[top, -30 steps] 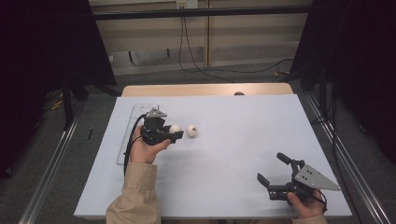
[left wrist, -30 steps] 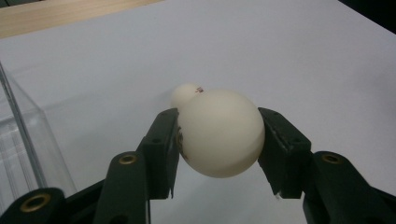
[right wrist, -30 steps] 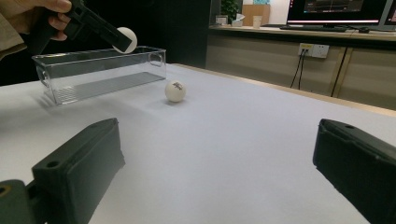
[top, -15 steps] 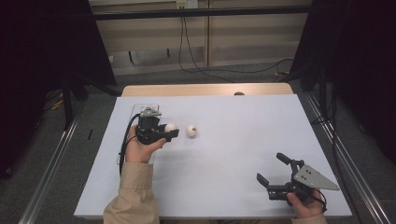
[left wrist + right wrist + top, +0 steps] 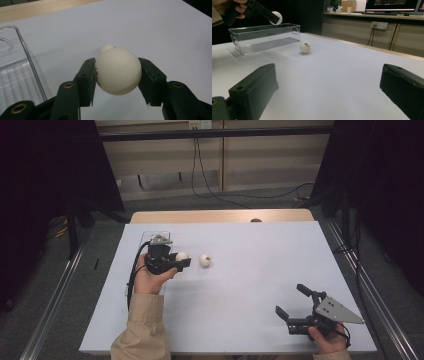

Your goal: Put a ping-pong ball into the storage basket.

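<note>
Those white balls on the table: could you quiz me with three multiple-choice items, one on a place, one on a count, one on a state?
1. Where does the clear box stand?
A. by the left tool
B. by the right tool
C. on the floor

2. How many white balls show?
A. one
B. two
C. four

3. How is the right tool?
A. clamped on a ball
B. open, holding nothing
C. inside the box

Answers:
1 A, the box lies beside the left tool.
2 B, the held ball and the loose ball on the table.
3 B, its jaws stand wide apart.
</note>
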